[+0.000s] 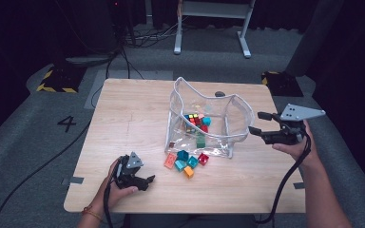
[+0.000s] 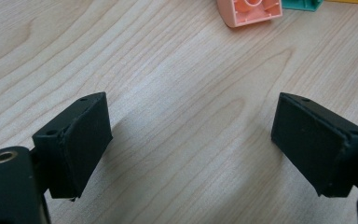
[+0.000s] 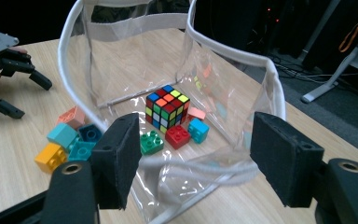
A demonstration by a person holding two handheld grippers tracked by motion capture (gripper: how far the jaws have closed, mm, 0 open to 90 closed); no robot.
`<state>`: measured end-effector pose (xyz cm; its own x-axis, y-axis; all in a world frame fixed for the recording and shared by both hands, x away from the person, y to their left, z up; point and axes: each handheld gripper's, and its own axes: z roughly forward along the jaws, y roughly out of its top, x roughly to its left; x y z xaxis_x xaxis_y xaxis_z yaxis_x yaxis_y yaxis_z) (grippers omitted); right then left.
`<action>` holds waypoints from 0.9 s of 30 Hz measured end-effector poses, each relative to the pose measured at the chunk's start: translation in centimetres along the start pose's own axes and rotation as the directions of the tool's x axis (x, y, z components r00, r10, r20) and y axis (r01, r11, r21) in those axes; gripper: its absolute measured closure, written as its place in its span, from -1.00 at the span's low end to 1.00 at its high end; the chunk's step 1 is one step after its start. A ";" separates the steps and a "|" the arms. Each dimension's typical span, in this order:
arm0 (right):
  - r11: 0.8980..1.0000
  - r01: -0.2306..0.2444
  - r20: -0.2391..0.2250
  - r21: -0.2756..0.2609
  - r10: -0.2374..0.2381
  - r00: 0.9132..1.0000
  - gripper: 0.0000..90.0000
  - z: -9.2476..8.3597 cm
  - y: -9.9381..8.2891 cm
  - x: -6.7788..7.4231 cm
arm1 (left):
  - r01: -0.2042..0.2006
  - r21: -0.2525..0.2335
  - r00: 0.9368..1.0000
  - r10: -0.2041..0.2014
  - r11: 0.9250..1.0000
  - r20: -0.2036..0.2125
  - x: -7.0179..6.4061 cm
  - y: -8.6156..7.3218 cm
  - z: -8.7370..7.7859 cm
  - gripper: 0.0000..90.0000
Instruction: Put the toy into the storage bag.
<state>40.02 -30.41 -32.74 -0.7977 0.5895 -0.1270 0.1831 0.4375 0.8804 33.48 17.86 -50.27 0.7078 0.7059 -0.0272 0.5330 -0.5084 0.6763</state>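
High view: clear plastic bag (image 1: 204, 118) stands open in the middle of the wooden table (image 1: 123, 109), with a puzzle cube and a few toy bricks inside. A loose pile of bricks (image 1: 186, 161) lies on the table just in front of the bag. The left gripper (image 1: 145, 182) rests low on the near left of the table, jaws apart, holding nothing, near the pile but not touching it. The right gripper (image 1: 257, 122) is held off the table just beside the bag's right rim, jaws spread, nothing between them.

Left gripper view: both black jaws wide apart over bare wood. A pink brick (image 2: 249, 11) sits ahead at the top edge, a teal one next to it, both clear of the pads.

Right gripper view: jaws released and aimed at the bag's near wall and white-trimmed rim (image 3: 235, 53). Puzzle cube (image 3: 167, 107) inside, with green, red and blue bricks beside it. The left gripper is visible far left, with the loose bricks near it.

Step, by my reading: packing bricks into the bag, between picks. Next: left gripper moves forward onto the pink brick and closes on it, while the right one could pinch the rim to steady the floppy bag.
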 end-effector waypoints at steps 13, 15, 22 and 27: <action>1.000 -0.024 0.014 0.013 0.024 1.000 -0.21 -0.8 -5.0 2.6 | 0.003 0.000 1.000 -0.003 1.000 0.004 0.0 0.0 0.0 -0.73; 0.999 -0.025 0.006 0.032 0.025 1.000 -0.20 -0.2 -5.9 3.2 | 0.003 0.000 1.000 -0.003 1.000 0.004 0.0 0.0 0.0 -0.73; 0.995 -0.025 -0.043 0.096 0.029 0.999 -0.16 2.6 -8.5 4.8 | 0.003 0.000 1.000 -0.003 1.000 0.003 0.0 0.0 0.0 -0.73; 0.993 -0.035 -0.084 0.113 0.045 0.995 -0.13 4.6 -9.8 5.6 | 0.003 0.000 1.000 -0.003 1.000 0.003 0.0 0.0 0.0 -0.73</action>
<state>36.40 -28.26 -44.19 -0.8339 0.5498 -0.0487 0.2749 0.4902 0.8271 33.46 17.84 -50.29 0.7075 0.7060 -0.0314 0.5350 -0.5061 0.6765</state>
